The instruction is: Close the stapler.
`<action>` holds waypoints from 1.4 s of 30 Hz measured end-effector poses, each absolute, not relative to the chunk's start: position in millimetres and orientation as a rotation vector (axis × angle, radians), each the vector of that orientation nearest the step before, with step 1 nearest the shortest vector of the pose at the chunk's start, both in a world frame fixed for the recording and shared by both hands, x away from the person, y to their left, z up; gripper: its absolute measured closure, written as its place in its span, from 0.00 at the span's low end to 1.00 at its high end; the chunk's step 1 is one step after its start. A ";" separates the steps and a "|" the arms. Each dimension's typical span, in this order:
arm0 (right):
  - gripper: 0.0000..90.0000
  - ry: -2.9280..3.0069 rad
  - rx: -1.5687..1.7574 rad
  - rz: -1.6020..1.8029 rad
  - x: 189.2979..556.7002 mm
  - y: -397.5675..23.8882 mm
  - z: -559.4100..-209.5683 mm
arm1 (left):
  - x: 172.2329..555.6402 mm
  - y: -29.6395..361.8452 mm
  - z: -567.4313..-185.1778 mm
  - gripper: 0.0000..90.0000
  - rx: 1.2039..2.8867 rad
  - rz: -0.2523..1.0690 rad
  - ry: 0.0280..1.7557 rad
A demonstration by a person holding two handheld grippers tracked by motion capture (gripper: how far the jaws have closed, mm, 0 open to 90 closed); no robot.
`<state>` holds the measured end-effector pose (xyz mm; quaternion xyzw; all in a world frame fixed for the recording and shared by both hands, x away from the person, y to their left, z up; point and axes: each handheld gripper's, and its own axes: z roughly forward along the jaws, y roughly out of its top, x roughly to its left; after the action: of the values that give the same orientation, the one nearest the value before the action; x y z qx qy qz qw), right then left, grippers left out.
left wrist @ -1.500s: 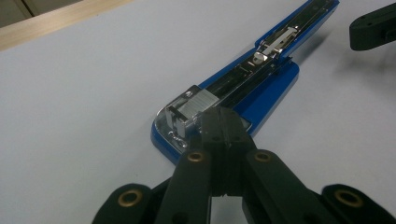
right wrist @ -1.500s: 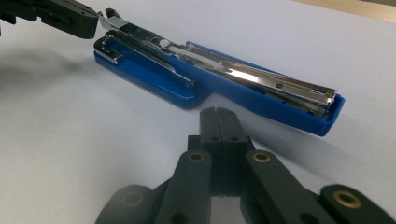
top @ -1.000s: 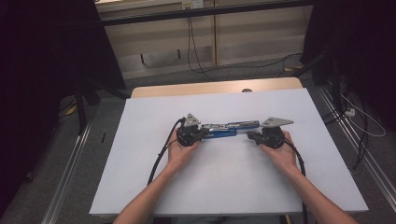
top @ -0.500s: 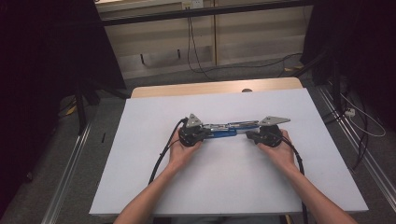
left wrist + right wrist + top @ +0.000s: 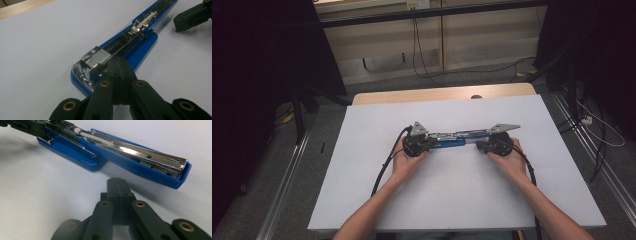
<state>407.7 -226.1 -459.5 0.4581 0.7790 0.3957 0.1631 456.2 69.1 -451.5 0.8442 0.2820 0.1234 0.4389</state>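
A blue stapler (image 5: 457,138) lies swung open flat on the white table top (image 5: 462,200), its metal magazine facing up. My left gripper (image 5: 431,143) is at the stapler's left end, jaws shut with nothing between them. In the left gripper view its tips (image 5: 119,63) reach over the end of the stapler (image 5: 140,47), beside the staple pusher; whether they touch it I cannot tell. My right gripper (image 5: 480,146) is shut and empty just in front of the stapler's right half. In the right gripper view its tips (image 5: 117,182) stop short of the blue arm (image 5: 140,157).
A strip of wooden table (image 5: 442,94) shows behind the white top. Black cables (image 5: 384,167) trail from both grippers toward the front edge. The floor around holds metal rails (image 5: 287,190) and loose wires (image 5: 602,135).
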 end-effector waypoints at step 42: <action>1.00 2.172 1.357 1.031 419.9 -234.0 -460.0 | 455.9 66.9 -451.4 1.00 2.084 0.298 0.742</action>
<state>419.9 -234.0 -460.0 0.4825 0.7725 0.3667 0.1894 455.9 66.9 -451.4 0.8387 0.2986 0.1199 0.4393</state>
